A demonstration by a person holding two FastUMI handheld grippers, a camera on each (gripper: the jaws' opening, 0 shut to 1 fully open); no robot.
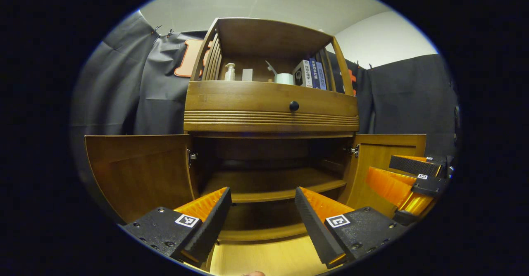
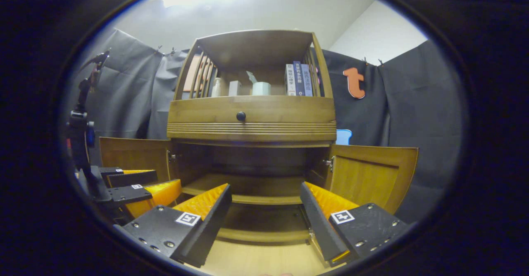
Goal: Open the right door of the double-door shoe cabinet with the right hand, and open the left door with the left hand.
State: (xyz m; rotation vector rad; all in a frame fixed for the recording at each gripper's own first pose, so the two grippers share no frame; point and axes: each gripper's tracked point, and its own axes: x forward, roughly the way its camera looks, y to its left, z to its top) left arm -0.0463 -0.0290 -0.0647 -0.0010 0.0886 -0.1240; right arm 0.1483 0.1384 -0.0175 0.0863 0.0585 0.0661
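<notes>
left gripper (image 1: 262, 214): jaws spread wide with nothing between them, held back from the shoe cabinet (image 1: 270, 115) and aimed at its open lower bay; my guess is it hangs clear because the left door needs no more pull.
right gripper (image 2: 264, 212): jaws likewise wide and empty, facing the same bay from a little to the side; it also shows at the right edge of the left gripper view (image 1: 413, 181), near the right door but apart from it as far as i can tell.
left door (image 1: 140, 172): swung right out to the side, its inner face turned toward the camera, hanging on a metal hinge (image 1: 192, 156); in the right gripper view (image 2: 134, 154) the left gripper (image 2: 132, 189) sits low in front of it.
right door (image 2: 370, 179): swung out as well, its framed inner panel showing; in the left gripper view (image 1: 386, 164) it stands open behind the right gripper.
task state: judged from both doors standing open, the opening looks done.
cabinet look: warm brown wood, one inner shelf (image 1: 272, 183) with nothing on it, dark back wall.
drawer (image 1: 270, 102): closed, with a round dark knob (image 1: 294, 105) and ribbed lower edge.
top shelf: pump bottle (image 1: 229, 72), white cup (image 1: 284, 78), books (image 1: 314, 74).
floor (image 1: 264, 257): pale wood under the cabinet.
</notes>
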